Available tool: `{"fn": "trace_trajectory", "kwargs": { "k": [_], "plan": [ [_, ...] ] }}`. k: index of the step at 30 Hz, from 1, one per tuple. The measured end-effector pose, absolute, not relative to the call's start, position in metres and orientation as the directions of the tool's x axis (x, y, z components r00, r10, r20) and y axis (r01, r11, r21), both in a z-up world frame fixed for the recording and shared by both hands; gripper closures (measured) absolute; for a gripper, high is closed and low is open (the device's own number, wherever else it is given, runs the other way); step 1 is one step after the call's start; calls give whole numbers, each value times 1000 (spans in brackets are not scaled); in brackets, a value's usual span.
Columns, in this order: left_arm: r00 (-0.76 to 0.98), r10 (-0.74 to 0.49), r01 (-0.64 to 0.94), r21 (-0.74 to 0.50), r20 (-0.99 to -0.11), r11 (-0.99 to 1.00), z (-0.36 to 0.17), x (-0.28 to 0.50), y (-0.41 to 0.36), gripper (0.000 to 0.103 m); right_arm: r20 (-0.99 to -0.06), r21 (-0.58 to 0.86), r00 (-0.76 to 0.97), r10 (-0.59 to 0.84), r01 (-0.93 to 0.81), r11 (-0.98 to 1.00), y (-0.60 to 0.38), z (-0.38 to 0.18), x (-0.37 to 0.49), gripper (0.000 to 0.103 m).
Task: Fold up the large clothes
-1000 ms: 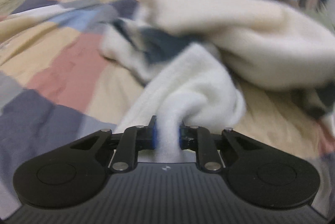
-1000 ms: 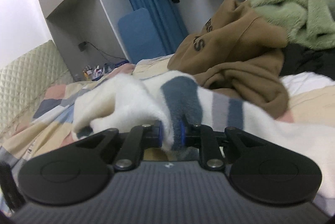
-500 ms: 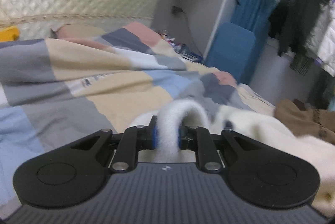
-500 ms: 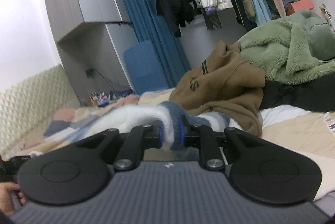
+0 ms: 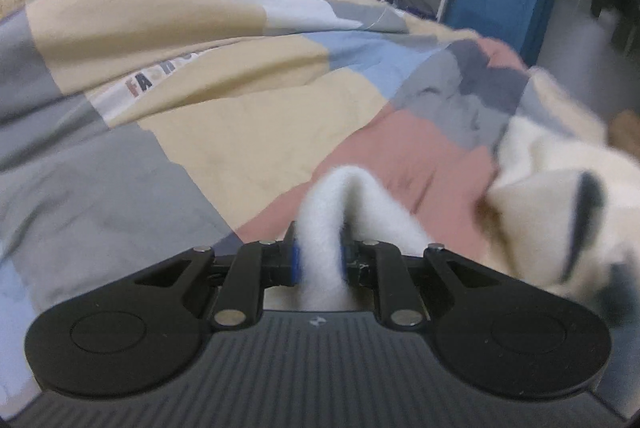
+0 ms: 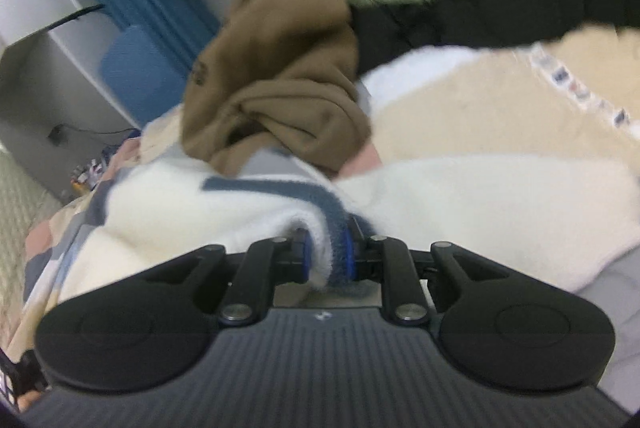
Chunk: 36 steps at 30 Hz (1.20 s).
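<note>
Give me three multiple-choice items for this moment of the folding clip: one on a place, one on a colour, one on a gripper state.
1. Where does the brown garment lie?
A. on the bed beyond the white fleece garment
B. on the floor
C. in the right gripper

2. What colour is the stripe on the fleece at the right gripper?
A. red
B. blue-grey
C. yellow

3. How does the left gripper stand?
A. wide open, nothing in it
B. shut on the patchwork bedspread
C. shut on a fold of the white fleece

Key: 1 A, it is heaped past the fleece; 2 B, the band runs into the jaws; 3 C, white pile bulges between the pads.
</note>
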<state>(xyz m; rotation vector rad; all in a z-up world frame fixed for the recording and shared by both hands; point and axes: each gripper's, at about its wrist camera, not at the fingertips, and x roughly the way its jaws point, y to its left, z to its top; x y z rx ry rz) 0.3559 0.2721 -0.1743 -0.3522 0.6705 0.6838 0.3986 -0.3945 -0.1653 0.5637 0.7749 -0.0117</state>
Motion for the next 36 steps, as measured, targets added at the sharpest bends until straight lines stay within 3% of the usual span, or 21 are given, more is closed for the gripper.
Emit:
{"fn": "trace_trajectory", "kwargs": {
  "k": [7,9,11,13,17,19,23,30,36],
  "plan": [
    [595,453,-651,-68,-664,756,-172,354,271,81,-667,438,730,152,219,872,-383,-169,393,77],
    [599,457,-648,-63,-658,759,-160,347,267,71,-667,427,730,148,213,879,-381,-162,383,73],
    [617,464,-644,-70,-635,762,-146,337,261,44,-667,415,731,143,205,886,-379,-154,377,67],
    [643,478,-635,-69,-598,770,-132,324,253,38,-664,406,735,138,199,892,-376,-145,367,59],
    [733,399,-555,-146,-551,819,-105,295,232,36,-646,439,749,148,205,875,-381,-134,346,52],
    [773,360,-509,-171,-523,844,-93,281,215,34,-635,478,754,168,212,853,-386,-132,334,43],
    [841,214,-383,-267,-497,884,-82,258,173,33,-608,521,770,194,202,829,-387,-127,311,43],
    [804,-98,-177,-392,-587,903,-116,263,108,33,-585,494,756,293,45,869,-346,-124,287,43],
    [752,-256,-223,-599,-608,769,-153,283,114,33,-626,410,679,383,-130,903,-279,-148,298,43]
  ]
}}
